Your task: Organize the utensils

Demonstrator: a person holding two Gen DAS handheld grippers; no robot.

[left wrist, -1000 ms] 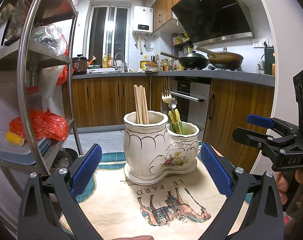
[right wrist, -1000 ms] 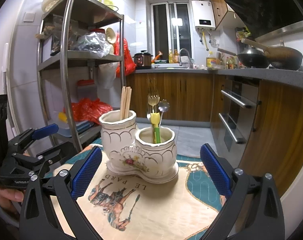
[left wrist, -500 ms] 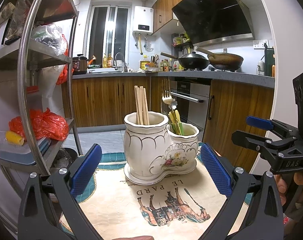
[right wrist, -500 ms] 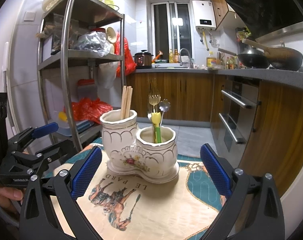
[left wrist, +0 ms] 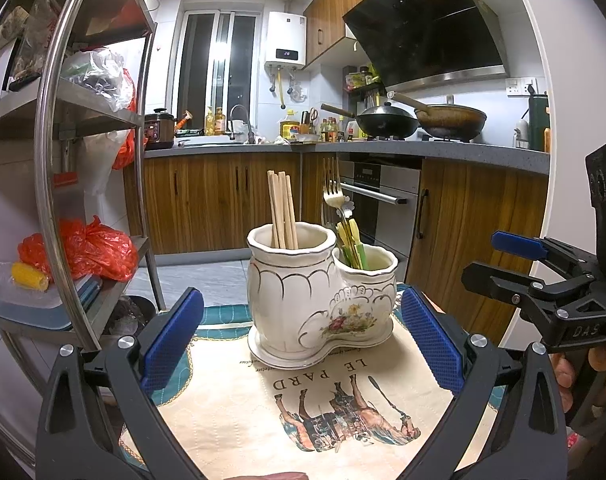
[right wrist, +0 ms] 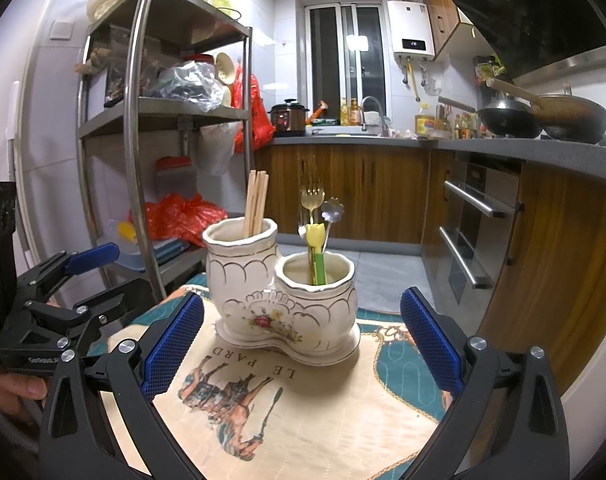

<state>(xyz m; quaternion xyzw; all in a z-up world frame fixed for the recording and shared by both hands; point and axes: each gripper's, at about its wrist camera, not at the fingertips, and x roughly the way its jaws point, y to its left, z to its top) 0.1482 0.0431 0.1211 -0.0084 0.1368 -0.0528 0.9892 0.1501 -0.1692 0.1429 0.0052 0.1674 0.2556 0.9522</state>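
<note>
A white ceramic twin-cup utensil holder (left wrist: 317, 300) (right wrist: 281, 302) stands on a cream mat with a horse print (left wrist: 327, 412) (right wrist: 263, 396). Wooden chopsticks (left wrist: 282, 210) (right wrist: 256, 202) stick out of its taller cup. A gold fork (left wrist: 333, 196) (right wrist: 312, 200), a flower-headed spoon (right wrist: 332, 210) and yellow-green utensils (left wrist: 353, 242) (right wrist: 317, 252) stand in the lower cup. My left gripper (left wrist: 301, 342) is open in front of the holder and holds nothing. My right gripper (right wrist: 301, 344) is open too, also empty, facing the holder from the other side.
A steel shelf rack (left wrist: 53, 184) (right wrist: 131, 128) with red bags and boxes stands at the left. Wooden cabinets and an oven (left wrist: 377, 208) (right wrist: 475, 240) line the back and right, with woks (left wrist: 423, 120) on the counter. A hand (right wrist: 11, 394) grips the left tool.
Almost nothing differs; both views have drifted very slightly and both grippers have stayed open and empty in front of the holder.
</note>
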